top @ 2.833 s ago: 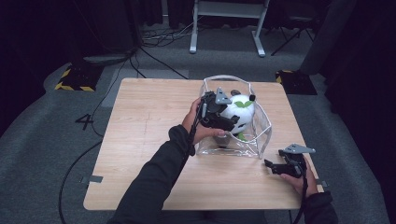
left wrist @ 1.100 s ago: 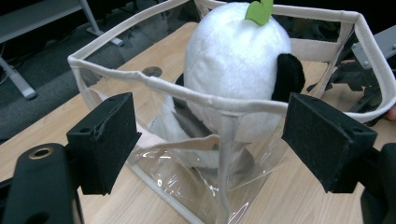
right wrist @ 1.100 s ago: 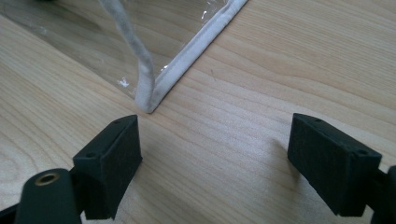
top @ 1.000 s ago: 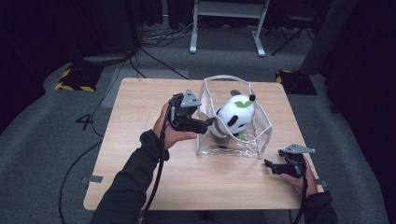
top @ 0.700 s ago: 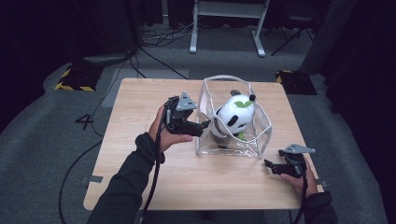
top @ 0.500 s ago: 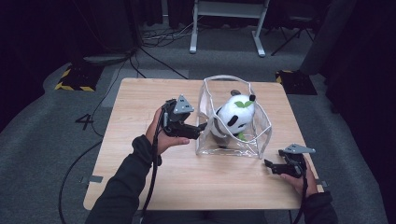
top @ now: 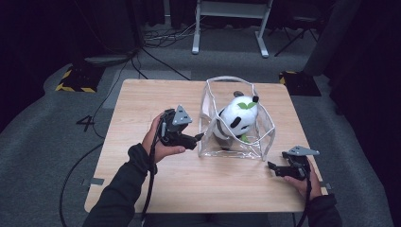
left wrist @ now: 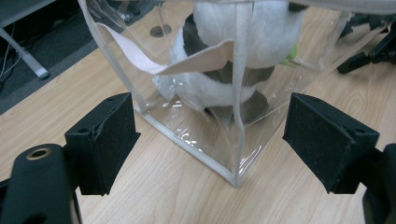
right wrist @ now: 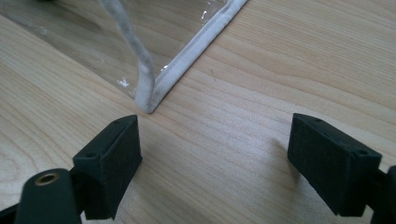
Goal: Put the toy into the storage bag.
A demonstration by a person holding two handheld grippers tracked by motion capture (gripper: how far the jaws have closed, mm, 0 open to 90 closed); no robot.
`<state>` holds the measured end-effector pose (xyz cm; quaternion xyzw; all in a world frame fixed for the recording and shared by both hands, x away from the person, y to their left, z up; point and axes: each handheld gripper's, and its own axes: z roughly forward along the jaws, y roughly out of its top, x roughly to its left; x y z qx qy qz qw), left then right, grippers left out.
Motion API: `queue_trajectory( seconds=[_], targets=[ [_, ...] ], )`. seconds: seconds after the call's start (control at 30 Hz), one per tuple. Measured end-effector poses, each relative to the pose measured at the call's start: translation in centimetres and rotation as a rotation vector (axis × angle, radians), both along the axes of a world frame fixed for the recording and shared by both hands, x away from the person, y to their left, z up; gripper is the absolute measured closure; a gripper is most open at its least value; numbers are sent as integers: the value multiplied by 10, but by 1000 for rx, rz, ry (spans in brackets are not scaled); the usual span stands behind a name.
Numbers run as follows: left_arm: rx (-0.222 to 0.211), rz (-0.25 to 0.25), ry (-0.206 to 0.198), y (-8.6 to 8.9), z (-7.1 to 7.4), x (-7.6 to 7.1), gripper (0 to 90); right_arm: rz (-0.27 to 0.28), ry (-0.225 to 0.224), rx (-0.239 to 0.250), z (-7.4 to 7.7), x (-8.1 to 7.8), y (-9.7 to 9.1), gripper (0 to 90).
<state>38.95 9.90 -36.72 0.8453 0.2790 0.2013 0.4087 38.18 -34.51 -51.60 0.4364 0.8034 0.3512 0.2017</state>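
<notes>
A black-and-white panda plush [top: 236, 120] with a green leaf on its head sits inside a clear plastic bag [top: 257, 142] with white trim, mid-table. My left gripper [top: 197, 139] stands open just left of the bag, jaws pointing at its near left corner and holding nothing. Through the left gripper view the panda plush [left wrist: 233, 60] shows behind the clear bag [left wrist: 196, 135] wall. My right gripper [top: 271, 168] rests open on the table near the bag's front right corner. That white-trimmed bag corner [right wrist: 149, 100] lies just ahead of its jaws.
The wooden table [top: 142, 104] has bare surface on its left half and along the front edge. Grey carpet, cables and a white metal frame [top: 229, 23] lie beyond the far edge. A black and yellow striped block [top: 73, 78] sits on the floor at the left.
My left gripper has come out of the bag, leaving the panda plush inside, and moved left and toward me. The right gripper has stayed put.
</notes>
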Motion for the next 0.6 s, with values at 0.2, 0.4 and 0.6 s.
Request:
queue_trajectory(
  seconds=[0.2, 0.4, 0.6],
  targets=[
    [38, -2, 5, 4, -8, -2, 172, 0, 0, 0, 0, 0, 0, 173],
    [75, 7, 10, 6, -18, -4, 173, 0, 0, 0, 0, 0, 0, 173],
    [100, 18, 14, 9, -27, -5, 173, 0, 0, 0, 0, 0, 0, 173]
  ],
)
